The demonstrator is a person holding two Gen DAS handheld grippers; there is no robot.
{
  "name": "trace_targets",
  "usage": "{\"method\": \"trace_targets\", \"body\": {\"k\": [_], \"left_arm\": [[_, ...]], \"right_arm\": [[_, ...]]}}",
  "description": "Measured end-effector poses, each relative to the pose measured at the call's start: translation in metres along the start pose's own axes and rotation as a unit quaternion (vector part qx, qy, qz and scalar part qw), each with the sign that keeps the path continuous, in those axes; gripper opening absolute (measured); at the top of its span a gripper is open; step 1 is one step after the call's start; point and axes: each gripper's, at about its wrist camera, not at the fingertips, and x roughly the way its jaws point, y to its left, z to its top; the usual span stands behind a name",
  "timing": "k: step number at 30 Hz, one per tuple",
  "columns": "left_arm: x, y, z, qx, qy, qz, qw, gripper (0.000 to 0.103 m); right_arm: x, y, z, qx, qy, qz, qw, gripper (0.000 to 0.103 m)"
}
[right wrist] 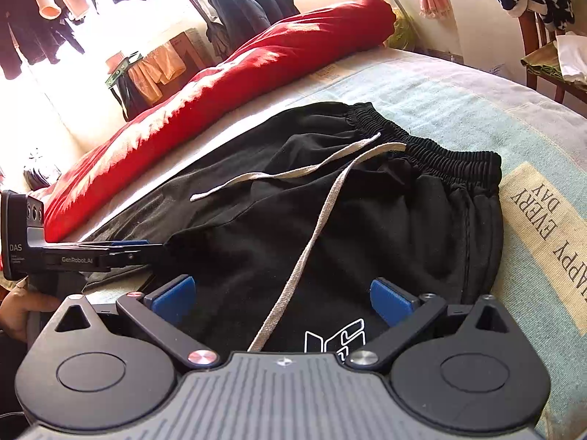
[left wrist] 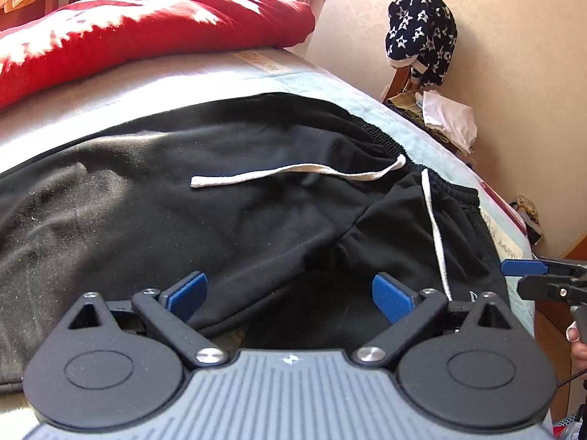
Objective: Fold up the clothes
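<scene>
Black sweatpants [left wrist: 183, 220] [right wrist: 367, 220] lie flat on the bed, folded leg over leg, with the elastic waistband [right wrist: 440, 154] toward the right. Two white drawstrings [left wrist: 293, 174] [right wrist: 312, 242] trail across the fabric. My left gripper [left wrist: 290, 295] stands open over the near edge of the pants by the crotch fold, nothing between its blue pads. My right gripper [right wrist: 282, 299] is open too, just above the hip area near a white printed logo [right wrist: 337, 337], with one drawstring running between its fingers. Each gripper shows at the edge of the other's view.
A red blanket [left wrist: 128, 33] [right wrist: 220, 84] lies along the far side of the bed. The striped bedsheet [right wrist: 477, 110] carries printed words at the right. A chair [left wrist: 411, 73] with star-patterned and white clothes stands by the wall. Hanging clothes [right wrist: 238, 7] fill the background.
</scene>
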Motion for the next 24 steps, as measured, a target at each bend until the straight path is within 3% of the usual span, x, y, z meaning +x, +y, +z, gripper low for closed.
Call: {"method": "trace_targets", "body": {"k": [6,9,11,14,20,24], "left_arm": [[-0.029,-0.027,-0.027,0.033,0.011,-0.011,0.9993,0.097],[-0.039,-0.033,-0.048,0.031,0.023,-0.012,0.9992,0.097],[-0.046,-0.035,-0.066,0.026,0.035,0.001,0.9991,0.097],[-0.061,-0.034,-0.087,0.022,0.05,0.026,0.9981,0.097],[-0.117,-0.026,-0.116,0.007,0.04,0.074,0.9965,0.097],[-0.154,-0.013,-0.136,-0.003,0.048,0.145,0.9883,0.097]], "right_arm": [[0.008,0.013,-0.015,-0.018,0.04,0.019,0.999,0.103],[0.017,0.012,-0.031,-0.026,0.071,0.002,0.997,0.103],[0.024,0.01,-0.043,-0.03,0.09,-0.009,0.995,0.103],[0.022,0.011,-0.048,-0.037,0.079,-0.01,0.996,0.103],[0.028,0.019,-0.048,-0.05,0.089,-0.036,0.994,0.103],[0.029,0.037,-0.049,-0.1,0.098,-0.073,0.987,0.103]]}}
